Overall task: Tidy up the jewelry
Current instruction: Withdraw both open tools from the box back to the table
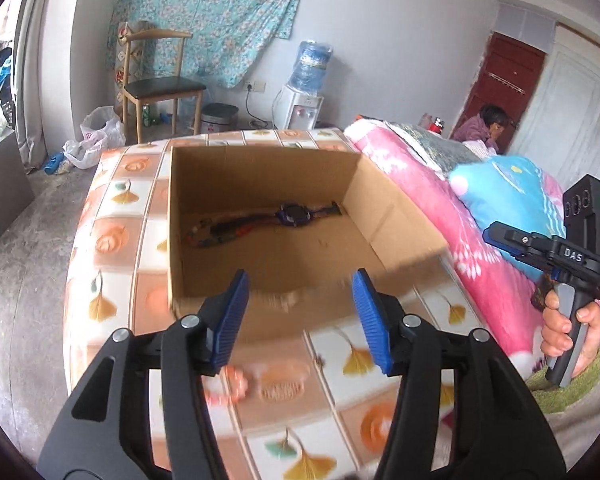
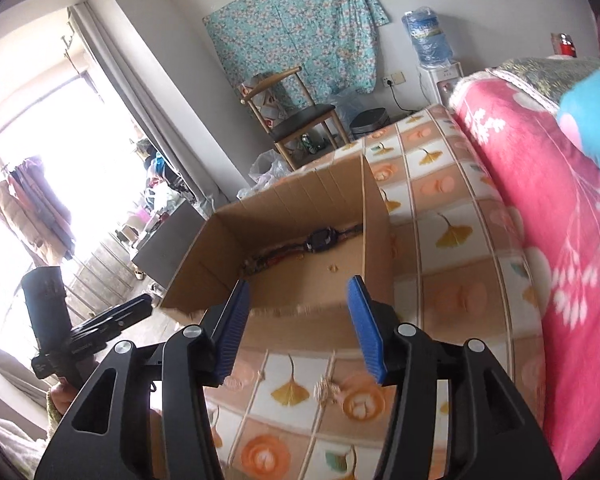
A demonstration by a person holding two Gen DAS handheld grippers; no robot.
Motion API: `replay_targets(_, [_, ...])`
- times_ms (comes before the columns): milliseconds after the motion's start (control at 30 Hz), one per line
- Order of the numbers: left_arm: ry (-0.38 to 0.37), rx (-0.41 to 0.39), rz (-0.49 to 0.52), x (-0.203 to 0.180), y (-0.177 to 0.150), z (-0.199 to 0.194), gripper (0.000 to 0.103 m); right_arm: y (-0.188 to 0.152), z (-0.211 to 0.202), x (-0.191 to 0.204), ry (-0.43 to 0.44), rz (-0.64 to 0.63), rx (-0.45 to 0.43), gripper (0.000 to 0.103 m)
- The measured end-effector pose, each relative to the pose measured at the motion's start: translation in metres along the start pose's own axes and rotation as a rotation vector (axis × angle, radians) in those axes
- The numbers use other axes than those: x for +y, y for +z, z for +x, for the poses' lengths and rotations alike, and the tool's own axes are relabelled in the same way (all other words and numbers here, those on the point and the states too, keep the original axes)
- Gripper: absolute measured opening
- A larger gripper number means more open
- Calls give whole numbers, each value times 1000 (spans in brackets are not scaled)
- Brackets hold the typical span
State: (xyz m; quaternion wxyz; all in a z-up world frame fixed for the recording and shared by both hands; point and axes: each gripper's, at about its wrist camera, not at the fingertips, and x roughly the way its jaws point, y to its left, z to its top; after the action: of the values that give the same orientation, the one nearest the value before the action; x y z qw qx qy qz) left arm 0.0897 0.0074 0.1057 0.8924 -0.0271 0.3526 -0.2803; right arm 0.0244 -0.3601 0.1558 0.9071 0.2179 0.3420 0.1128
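Note:
An open cardboard box (image 1: 268, 268) (image 2: 300, 184) stands on the bed. On its floor lie a dark blue watch (image 1: 294, 215) (image 2: 322, 240) and a colourful beaded strand (image 1: 220, 234) (image 2: 268, 258) along the far wall. A tiny gold piece (image 2: 332, 267) rests near them. A small pale, blurred trinket (image 2: 326, 390) lies on the sheet in front of the box. My left gripper (image 1: 300, 280) hovers before the box's near wall, open and empty. My right gripper (image 2: 299, 284) stands at the same wall, also open with nothing between its blue pads.
The bed sheet (image 1: 116, 240) has an orange and white tile pattern. A pink quilt (image 1: 440, 200) and a blue pillow (image 1: 508, 192) are piled to the right. Beyond stand a wooden chair (image 1: 160, 84), a water dispenser (image 1: 300, 108), plastic bags, and a seated person (image 1: 484, 124).

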Motion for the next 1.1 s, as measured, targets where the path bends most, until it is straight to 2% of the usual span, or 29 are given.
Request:
replay_targets(167, [6, 48, 52, -17, -39, -3, 52, -39, 5, -12, -6, 55, 69, 50])
replay_targets(333, [21, 130, 82, -34, -72, 26, 52, -63, 23, -19, 19, 95, 135, 50])
replay_targets(467, [66, 129, 133, -47, -87, 46, 49, -75, 37, -17, 5, 88, 170, 50])
replay_targets(667, [57, 128, 145, -45, -86, 76, 39, -93, 54, -7, -13, 27, 219, 45])
replay_targets(900, [104, 191, 207, -48, -80, 116, 34, -101, 61, -4, -32, -24, 234, 42])
replay_targets(1033, [130, 237, 218, -51, -84, 131, 21, -98, 62, -7, -29, -27, 230, 42])
replay_targets(1100, [139, 229, 227, -51, -86, 132, 20, -96, 63, -9, -27, -25, 230, 42])
